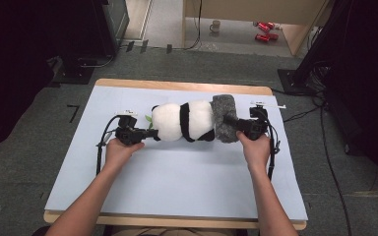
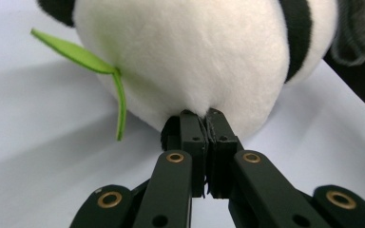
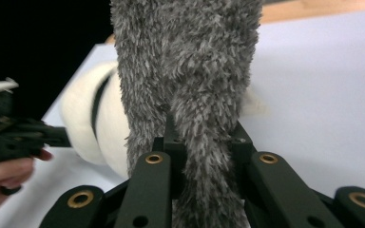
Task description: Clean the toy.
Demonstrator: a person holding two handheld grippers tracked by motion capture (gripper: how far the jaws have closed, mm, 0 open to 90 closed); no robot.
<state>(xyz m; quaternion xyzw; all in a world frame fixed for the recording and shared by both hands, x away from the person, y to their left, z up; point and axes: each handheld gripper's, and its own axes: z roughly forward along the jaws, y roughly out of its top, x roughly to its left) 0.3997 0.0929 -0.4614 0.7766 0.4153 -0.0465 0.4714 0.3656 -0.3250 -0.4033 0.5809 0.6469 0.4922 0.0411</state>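
A: Where does the panda toy (image 1: pixel 184 121) lie?

B: On its side on the pale blue mat (image 1: pixel 177 172) that covers the table (image 1: pixel 177 84), toward the far half of it, stretched across between the two hands. Its head end points to the person's left, and a grey furry cloth (image 1: pixel 224 118) wraps the end to the person's right.

A: What about the left gripper (image 1: pixel 150 133)?

B: In the left gripper view its jaws stand pressed together with a pinch of the panda's white plush (image 2: pixel 190 61) between the tips, low on the toy's rounded end. They have just been closing. A green leaf (image 2: pixel 92 66) sticks out from the toy just beside the grip and hangs toward the mat.

A: And the right gripper (image 1: pixel 229 121)?

B: It is clamped on the grey cloth (image 3: pixel 190 71). In the right gripper view a thick fold of the fur is squeezed between the two jaws and bulges out above and below them. Behind the cloth the panda's white body (image 3: pixel 83 118) with its black band shows, and farther off the left hand (image 3: pixel 4 178) with its gripper.

A: Are both hands on the mat?

B: The high view shows the forearms coming in from the near edge, the left hand (image 1: pixel 118 150) and right hand (image 1: pixel 256 150) each behind its gripper, one at either end of the toy.
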